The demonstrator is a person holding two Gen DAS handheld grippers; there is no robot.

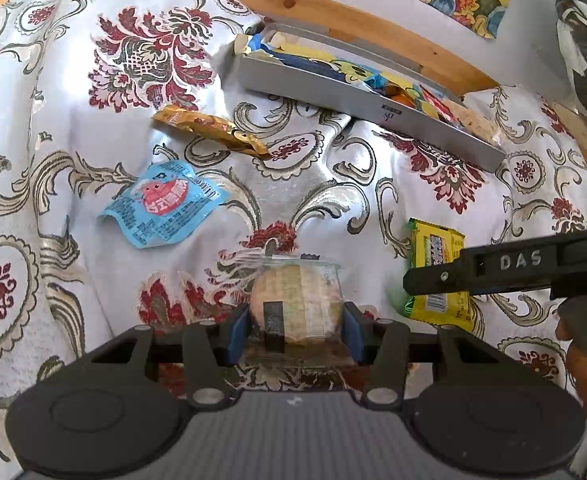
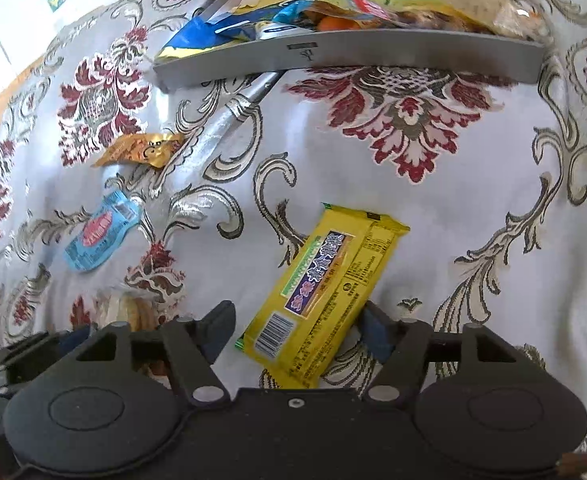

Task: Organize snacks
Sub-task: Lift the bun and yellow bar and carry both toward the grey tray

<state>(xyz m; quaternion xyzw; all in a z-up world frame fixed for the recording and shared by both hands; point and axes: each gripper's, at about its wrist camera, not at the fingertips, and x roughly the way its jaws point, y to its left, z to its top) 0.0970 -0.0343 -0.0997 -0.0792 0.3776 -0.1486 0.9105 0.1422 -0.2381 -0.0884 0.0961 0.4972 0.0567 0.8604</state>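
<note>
Through the left wrist camera: left gripper (image 1: 295,322) closed on a round pastry in clear wrap (image 1: 297,304), blue pads pressed against both its sides, low over a white tablecloth with red floral pattern (image 1: 73,92). Beyond, lying apart on the cloth, a blue sachet (image 1: 161,208) and a gold wrapper (image 1: 211,130); farther back a grey tray (image 1: 377,116) packed with assorted snacks, against a wooden edge. At right, the right gripper's black arm crossing over a yellow snack bar (image 1: 439,272), with fingers of a hand (image 1: 585,368) at the frame edge. Through the right wrist camera: right gripper (image 2: 293,330) spread wide, straddling the lower end of the yellow snack bar (image 2: 325,292), which lies tilted on the cloth; right pad close beside the wrapper, left pad clear of it, nothing clamped. Same grey tray (image 2: 353,56) ahead, gold wrapper (image 2: 141,150) and blue sachet (image 2: 99,238) at left, pastry (image 2: 133,312) partly hidden behind the left finger.
</note>
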